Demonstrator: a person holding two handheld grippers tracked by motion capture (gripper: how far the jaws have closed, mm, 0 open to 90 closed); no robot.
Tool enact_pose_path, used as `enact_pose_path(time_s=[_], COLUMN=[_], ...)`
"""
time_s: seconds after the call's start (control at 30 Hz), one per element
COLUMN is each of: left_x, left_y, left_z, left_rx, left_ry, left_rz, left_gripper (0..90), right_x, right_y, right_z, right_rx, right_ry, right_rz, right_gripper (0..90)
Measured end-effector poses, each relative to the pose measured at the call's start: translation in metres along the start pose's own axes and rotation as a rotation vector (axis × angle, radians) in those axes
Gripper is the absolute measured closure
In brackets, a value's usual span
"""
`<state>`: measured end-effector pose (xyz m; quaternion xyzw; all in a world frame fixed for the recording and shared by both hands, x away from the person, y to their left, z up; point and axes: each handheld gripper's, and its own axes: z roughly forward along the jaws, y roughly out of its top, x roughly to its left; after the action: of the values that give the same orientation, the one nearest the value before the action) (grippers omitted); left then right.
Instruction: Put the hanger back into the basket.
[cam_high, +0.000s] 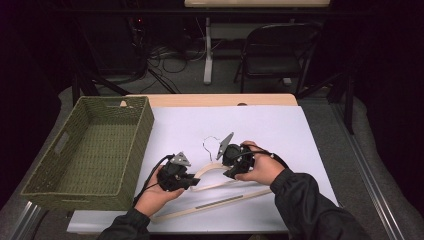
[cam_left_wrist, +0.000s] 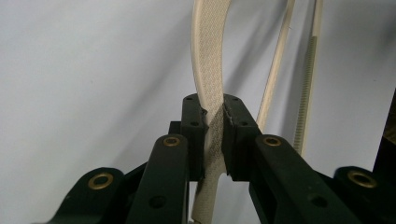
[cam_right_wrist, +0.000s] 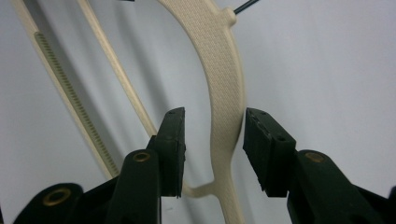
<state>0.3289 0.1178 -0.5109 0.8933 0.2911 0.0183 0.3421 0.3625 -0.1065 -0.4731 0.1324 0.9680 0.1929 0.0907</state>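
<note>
White table sheet (cam_high: 260, 125) | green basket (cam_high: 90, 150) left | hanger (cam_high: 210, 202) beside it

No readable text, label, brand, number or sign in any view. Cream hanger (cam_high: 215, 192) carries only woven surface pattern and ribbed strip on lower bar, no lettering. Green woven basket (cam_high: 131, 150) left of hanger: no tag, no print. White sheet (cam_high: 280, 130) under hanger: blank. Dark mark on hanger's lower bar too small to read.
</note>
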Motion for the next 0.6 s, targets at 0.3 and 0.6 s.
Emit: enact_pose_path(time_s=[0.3,0.6], left_x=[-0.002,-0.002], left_y=[-0.002,-0.002], left_z=[-0.001,-0.003], left_rx=[-0.001,0.0], left_ry=[-0.001,-0.019], left_rz=[-0.004,-0.008], left_gripper=[80.7,80.6], right_x=[0.0,0.001], right_y=[0.006,0.006], right_z=[0.018,0.013], right_rx=[0.014,0.004], right_ry=[0.002,-0.015], right_rz=[0.002,-0.027], right_gripper=[67.4,74.7])
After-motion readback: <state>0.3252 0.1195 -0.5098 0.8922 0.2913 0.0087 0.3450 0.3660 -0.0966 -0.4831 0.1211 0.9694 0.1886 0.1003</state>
